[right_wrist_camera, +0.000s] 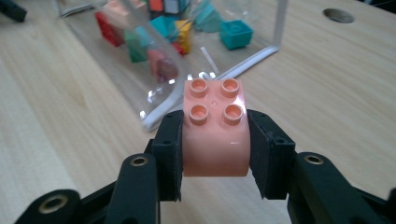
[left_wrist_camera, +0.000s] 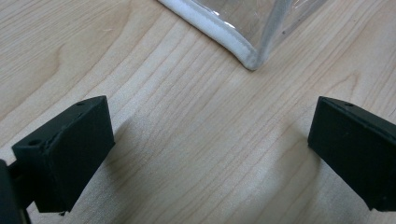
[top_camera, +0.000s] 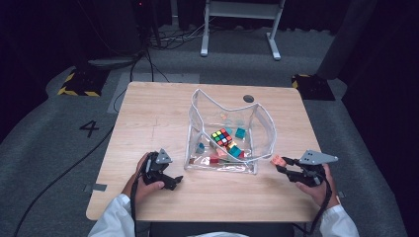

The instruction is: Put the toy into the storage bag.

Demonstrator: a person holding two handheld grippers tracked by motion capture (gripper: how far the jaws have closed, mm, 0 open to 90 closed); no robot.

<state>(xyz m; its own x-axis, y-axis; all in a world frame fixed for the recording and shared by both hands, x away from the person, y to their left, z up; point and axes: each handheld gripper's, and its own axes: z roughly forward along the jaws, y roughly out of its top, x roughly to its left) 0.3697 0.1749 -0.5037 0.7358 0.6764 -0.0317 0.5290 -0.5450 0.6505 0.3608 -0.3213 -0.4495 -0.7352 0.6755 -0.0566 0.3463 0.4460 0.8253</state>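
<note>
The wooden table [top_camera: 163,113] carries a clear plastic pouch [top_camera: 225,131], mouth open to take toys; a puzzle cube [top_camera: 222,137] and loose bricks already lie inside. The left gripper [top_camera: 170,180], jaws wide apart and empty, sits just short of the pouch's near corner, probably ready to steady it. The right gripper [right_wrist_camera: 215,140] clamps a salmon-pink building brick [right_wrist_camera: 215,126] studs-up, pouch just ahead.

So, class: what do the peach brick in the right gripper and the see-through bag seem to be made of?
Peach brick: likely hard plastic, glossy, with moulded studs and light glints. Bag: seemingly soft clear vinyl, shiny, its walls sagging, with white fabric-like edging.
</note>
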